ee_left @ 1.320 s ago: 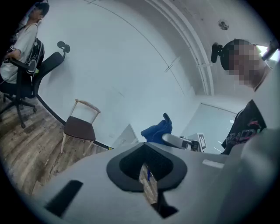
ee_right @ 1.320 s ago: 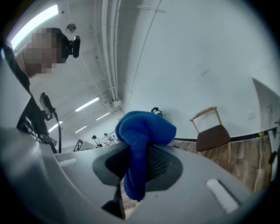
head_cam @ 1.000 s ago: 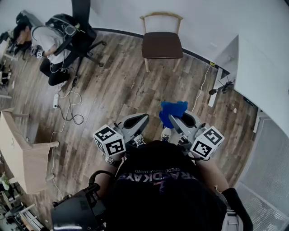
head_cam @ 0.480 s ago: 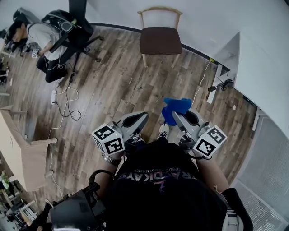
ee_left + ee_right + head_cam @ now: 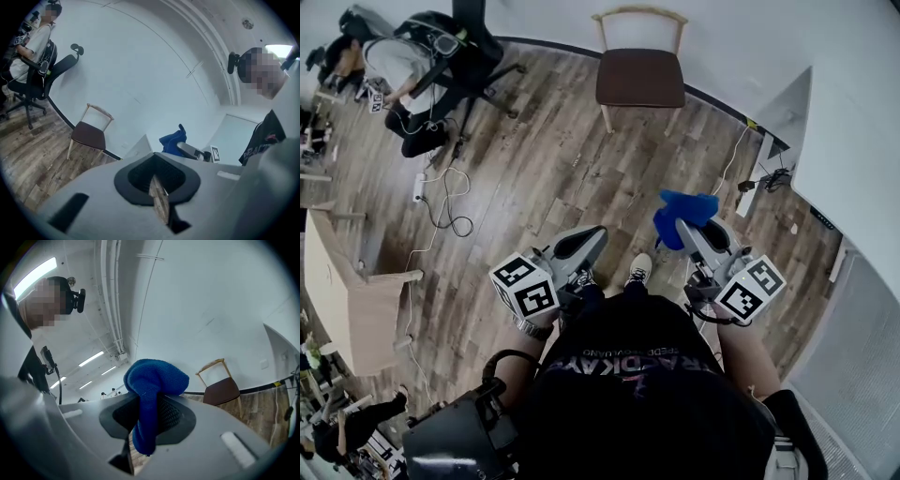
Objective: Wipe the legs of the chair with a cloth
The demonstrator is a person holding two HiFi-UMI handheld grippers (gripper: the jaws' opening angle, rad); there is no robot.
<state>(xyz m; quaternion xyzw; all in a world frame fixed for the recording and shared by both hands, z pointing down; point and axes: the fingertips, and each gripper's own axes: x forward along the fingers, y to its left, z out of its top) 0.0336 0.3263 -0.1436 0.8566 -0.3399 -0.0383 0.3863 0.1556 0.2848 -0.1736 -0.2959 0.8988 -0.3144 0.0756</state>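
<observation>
A wooden chair with a dark brown seat and pale legs stands against the white wall at the top of the head view, well ahead of both grippers. It also shows small in the left gripper view as the chair and in the right gripper view as the chair. My right gripper is shut on a blue cloth, which bunches above the jaws, cloth. My left gripper is shut and holds nothing, its jaws pressed together.
A person sits on a black office chair at the top left. Cables and a power strip lie on the wood floor. A pale wooden table stands at the left. A white partition and cables are at the right.
The view has shifted slightly; my right gripper with the blue cloth has moved a little to the right and forward. The left gripper has barely moved.
</observation>
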